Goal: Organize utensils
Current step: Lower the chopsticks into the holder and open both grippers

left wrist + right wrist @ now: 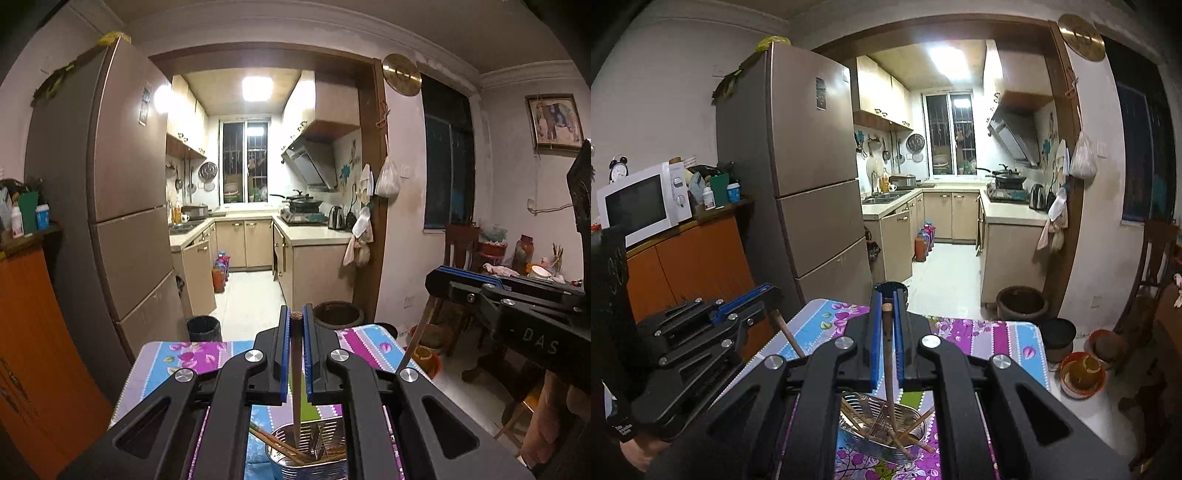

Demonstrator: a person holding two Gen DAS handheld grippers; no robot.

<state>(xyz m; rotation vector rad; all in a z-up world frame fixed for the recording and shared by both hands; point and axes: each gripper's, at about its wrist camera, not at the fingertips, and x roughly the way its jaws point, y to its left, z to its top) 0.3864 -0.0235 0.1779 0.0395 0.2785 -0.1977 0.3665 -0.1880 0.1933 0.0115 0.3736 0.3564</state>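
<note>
My left gripper (295,321) is shut on a brown chopstick (296,373) whose lower end reaches into a perforated steel utensil holder (332,463) with several chopsticks inside. My right gripper (886,301) is shut on another brown chopstick (889,369), its tip down in the same holder (849,430). The left gripper also shows at the left of the right wrist view (764,295) with its chopstick (788,334). The right gripper also shows at the right of the left wrist view (439,280), its chopstick (419,332) hanging below.
The holder stands on a small table with a floral striped cloth (1015,343). Beyond it are a fridge (812,184), a dark clay pot (1021,302), a black bin (203,328), an orange cabinet (694,266) with a microwave (642,201), and a chair (1156,258).
</note>
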